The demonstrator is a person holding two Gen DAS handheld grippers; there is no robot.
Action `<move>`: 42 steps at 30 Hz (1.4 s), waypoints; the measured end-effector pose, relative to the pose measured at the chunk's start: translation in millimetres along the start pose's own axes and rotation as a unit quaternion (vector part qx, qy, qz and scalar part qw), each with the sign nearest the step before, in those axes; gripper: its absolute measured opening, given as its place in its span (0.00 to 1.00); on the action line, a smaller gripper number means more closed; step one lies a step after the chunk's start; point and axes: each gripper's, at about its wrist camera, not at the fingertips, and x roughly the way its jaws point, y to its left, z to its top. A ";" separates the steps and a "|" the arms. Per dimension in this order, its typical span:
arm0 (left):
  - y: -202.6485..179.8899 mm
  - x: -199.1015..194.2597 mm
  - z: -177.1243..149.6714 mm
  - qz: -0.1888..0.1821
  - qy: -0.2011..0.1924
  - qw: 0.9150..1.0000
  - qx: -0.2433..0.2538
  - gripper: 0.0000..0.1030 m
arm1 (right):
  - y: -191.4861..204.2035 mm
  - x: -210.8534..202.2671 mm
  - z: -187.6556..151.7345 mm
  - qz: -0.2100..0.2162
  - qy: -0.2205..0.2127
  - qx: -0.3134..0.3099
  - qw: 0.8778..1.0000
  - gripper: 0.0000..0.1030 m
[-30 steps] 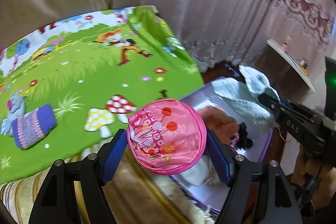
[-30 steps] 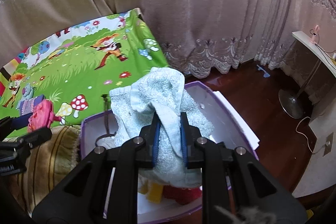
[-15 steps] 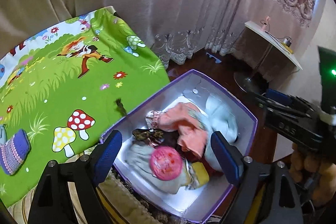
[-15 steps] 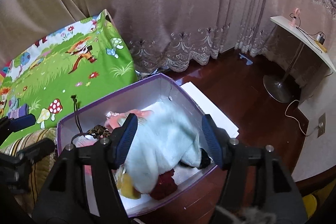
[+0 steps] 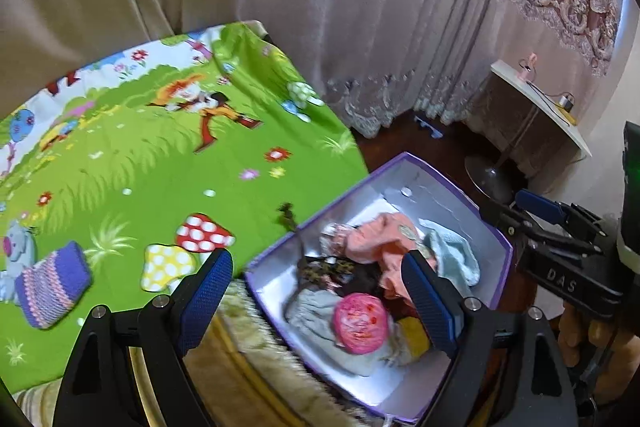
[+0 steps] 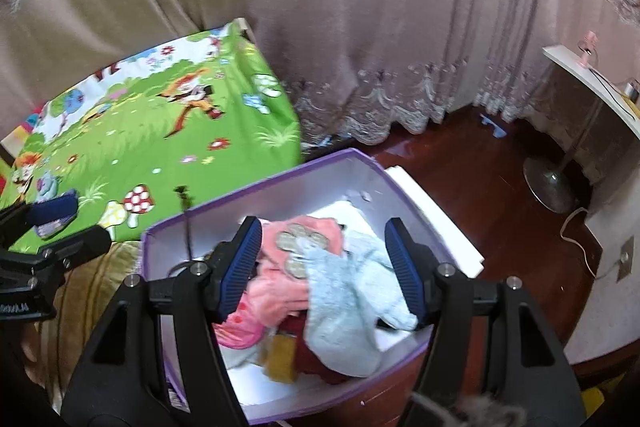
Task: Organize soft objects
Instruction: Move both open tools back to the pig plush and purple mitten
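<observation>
A purple-rimmed box (image 5: 498, 241) sits on the floor beside the bed, holding several soft things. Among them a round pink pouch (image 5: 360, 323) lies near the front, a light blue towel (image 6: 344, 295) on the right and a salmon garment (image 5: 372, 243) behind. My left gripper (image 5: 316, 297) hangs open above the box's near left corner with nothing between its blue pads. My right gripper (image 6: 324, 263) is open over the towel, not touching it. A purple knitted piece (image 5: 52, 283) lies on the green play mat (image 5: 160, 167).
A striped beige cushion (image 5: 240, 367) borders the box's near side. A white flat board (image 6: 436, 211) lies on the dark wood floor right of the box. A fan base (image 6: 548, 183) and a side table (image 5: 536, 103) stand by the curtains.
Both grippers opened. The pink pouch dropped from the left one into the box, and the light blue towel fell from the right one onto the pile.
</observation>
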 end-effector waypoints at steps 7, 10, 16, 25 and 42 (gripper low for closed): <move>59.6 -16.3 1.0 0.040 -0.013 0.999 -0.030 0.85 | 54.5 3.2 7.9 0.041 0.001 -0.046 0.998 0.66; 97.0 -24.7 -2.1 0.067 -0.013 0.996 -0.050 0.85 | 83.7 3.3 10.3 0.064 0.005 -0.068 0.996 0.66; 167.8 -43.4 -11.2 0.110 -0.019 0.988 -0.104 0.85 | 141.1 9.0 14.3 0.105 0.017 -0.110 0.988 0.66; 256.7 -72.9 -18.9 0.156 -0.036 0.973 -0.167 0.85 | 238.0 17.5 17.7 0.162 0.032 -0.176 0.971 0.71; 364.1 -86.9 -34.7 0.183 -0.039 0.944 -0.271 0.85 | 389.7 70.1 -5.5 0.223 0.110 -0.281 0.927 0.78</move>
